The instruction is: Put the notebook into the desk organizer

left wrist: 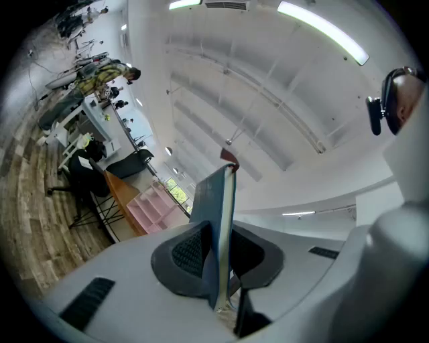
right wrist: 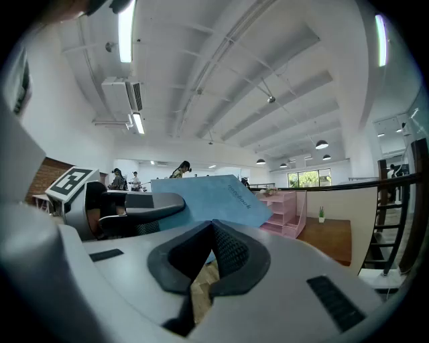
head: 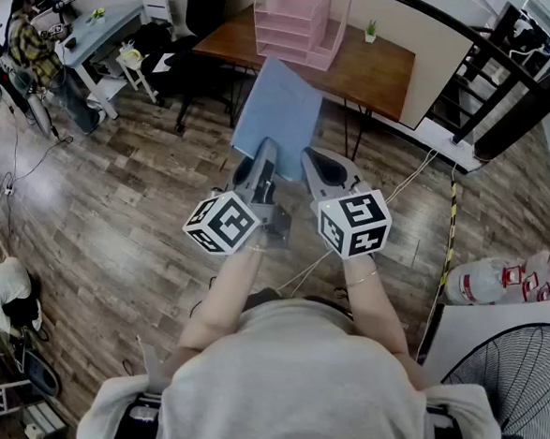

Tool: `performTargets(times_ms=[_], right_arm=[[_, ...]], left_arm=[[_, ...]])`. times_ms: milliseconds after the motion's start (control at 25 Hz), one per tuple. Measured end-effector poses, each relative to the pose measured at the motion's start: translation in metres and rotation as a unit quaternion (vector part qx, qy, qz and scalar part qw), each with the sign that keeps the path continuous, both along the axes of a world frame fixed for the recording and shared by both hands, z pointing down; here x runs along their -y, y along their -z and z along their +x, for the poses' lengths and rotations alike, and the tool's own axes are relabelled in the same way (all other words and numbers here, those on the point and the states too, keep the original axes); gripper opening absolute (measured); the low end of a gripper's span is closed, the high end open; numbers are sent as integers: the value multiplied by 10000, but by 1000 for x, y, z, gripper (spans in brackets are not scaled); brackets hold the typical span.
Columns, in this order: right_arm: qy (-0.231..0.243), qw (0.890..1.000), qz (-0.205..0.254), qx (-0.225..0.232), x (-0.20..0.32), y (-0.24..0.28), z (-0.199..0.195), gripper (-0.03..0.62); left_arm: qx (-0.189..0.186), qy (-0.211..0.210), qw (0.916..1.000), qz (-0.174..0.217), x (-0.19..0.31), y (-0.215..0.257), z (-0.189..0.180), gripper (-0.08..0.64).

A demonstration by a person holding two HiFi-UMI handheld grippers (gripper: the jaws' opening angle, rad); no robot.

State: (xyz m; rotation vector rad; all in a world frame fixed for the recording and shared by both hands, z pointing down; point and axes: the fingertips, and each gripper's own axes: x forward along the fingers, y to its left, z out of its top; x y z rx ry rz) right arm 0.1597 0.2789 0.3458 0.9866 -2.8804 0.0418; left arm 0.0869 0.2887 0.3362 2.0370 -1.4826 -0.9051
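At mid-frame, short of the bench [head: 380,66], your left claw [head: 263,155] clamps the notebook [head: 281,106], your right claw [head: 318,162] is together and empty; slotting it into the organizer [head: 298,23] remains.

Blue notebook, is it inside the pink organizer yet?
Out. The flat blue notebook is up in the air, clamped in the left gripper, short of the pink plastic desk organizer on the brown wooden table.

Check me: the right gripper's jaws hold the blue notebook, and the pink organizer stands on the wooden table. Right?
No: the jaws of the left gripper hold the blue notebook, as the left gripper view shows. The pink organizer does stand on the wooden table.
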Motion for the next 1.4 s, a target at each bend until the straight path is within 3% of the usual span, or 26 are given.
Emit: performTargets(times_ms=[760,1400], right_arm=[[-218,9990,-203,325,1,-7,-2,12],[-481,9984,-283,52,37,-30,-32,12]], left_arm=[[81,-250,9995,-147,1,-12,-4,69],[226,-451,9987,-108,38,-23,-29,69]])
